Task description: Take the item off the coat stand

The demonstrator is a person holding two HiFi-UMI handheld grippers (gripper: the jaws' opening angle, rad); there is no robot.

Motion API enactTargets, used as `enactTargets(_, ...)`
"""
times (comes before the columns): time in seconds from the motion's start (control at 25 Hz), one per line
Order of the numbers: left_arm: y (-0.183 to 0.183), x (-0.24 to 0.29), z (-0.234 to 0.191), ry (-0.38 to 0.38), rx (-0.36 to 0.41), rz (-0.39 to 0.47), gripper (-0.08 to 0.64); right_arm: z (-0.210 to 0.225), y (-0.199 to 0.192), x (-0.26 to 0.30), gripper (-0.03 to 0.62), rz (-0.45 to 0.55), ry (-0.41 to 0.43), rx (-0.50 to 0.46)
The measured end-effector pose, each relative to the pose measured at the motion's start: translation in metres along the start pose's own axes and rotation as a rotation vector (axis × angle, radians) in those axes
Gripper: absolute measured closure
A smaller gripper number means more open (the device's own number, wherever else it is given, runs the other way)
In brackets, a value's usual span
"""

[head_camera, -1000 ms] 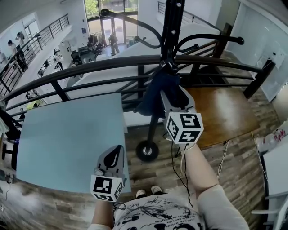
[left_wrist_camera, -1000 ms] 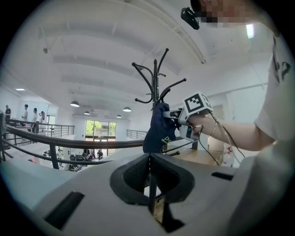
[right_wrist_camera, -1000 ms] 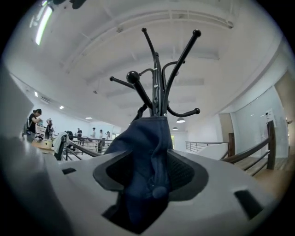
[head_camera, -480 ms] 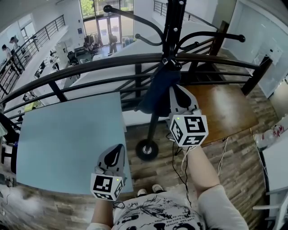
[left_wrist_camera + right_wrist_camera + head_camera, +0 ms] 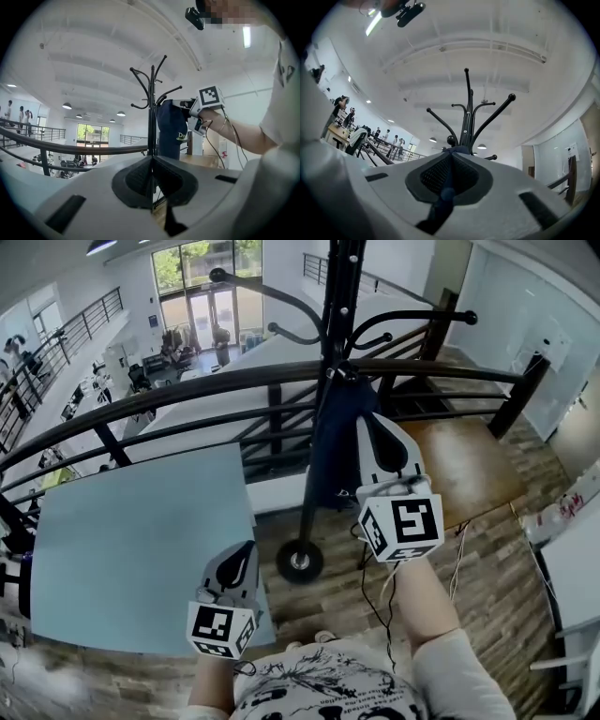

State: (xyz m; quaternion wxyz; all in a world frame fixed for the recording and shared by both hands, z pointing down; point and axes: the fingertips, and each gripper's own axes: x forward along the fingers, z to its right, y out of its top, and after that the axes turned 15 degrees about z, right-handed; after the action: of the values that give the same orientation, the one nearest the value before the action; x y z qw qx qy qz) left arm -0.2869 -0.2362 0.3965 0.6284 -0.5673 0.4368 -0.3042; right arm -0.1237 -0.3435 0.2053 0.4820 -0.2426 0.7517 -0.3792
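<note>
A black coat stand (image 5: 330, 334) rises ahead of me, its round base (image 5: 300, 562) on the wood floor. A dark blue fabric item (image 5: 337, 442) hangs from a low hook on it. My right gripper (image 5: 375, 423) is up against the item's right side, and its jaws are closing with the blue cloth (image 5: 449, 194) pinched between the pads. In the left gripper view the item (image 5: 171, 129) hangs beside the pole (image 5: 152, 108), with the right gripper (image 5: 180, 104) at its top. My left gripper (image 5: 236, 563) hangs low over the table's corner, shut and empty.
A black metal railing (image 5: 187, 385) runs across behind the stand. A light blue table (image 5: 131, 540) lies at the left. A brown wooden tabletop (image 5: 459, 460) sits at the right. A thin cable (image 5: 375, 587) trails from my right wrist.
The right gripper's jaws have shut on the blue fabric item. The left gripper has stayed where it was.
</note>
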Motion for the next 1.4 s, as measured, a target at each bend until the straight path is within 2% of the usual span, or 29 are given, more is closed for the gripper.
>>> enactTargets(0.24, 0.007, 0.001, -0.006, 0.003, 0.002, 0.017, 0.555, -0.002, 0.037, 0.002, 0.586, 0.055, 0.015, 0.006)
enactTargets(0.44, -0.005, -0.002, 0.007, -0.028, -0.018, -0.011, 0.555, -0.012, 0.063, -0.010, 0.586, 0.092, 0.045, -0.032)
enactTargets(0.64, -0.005, -0.007, 0.019, -0.040, -0.014, -0.018, 0.555, -0.019, 0.079, -0.032, 0.586, 0.113, 0.065, -0.030)
enactTargets(1.08, 0.017, -0.003, 0.081, -0.053, 0.030, 0.041, 0.555, -0.015, 0.038, -0.124, 0.586, 0.011, 0.116, 0.073)
enactTargets(1.4, 0.035, -0.014, 0.116, 0.003, 0.106, 0.073, 0.555, -0.007, -0.006, -0.192, 0.584, -0.071, 0.144, 0.105)
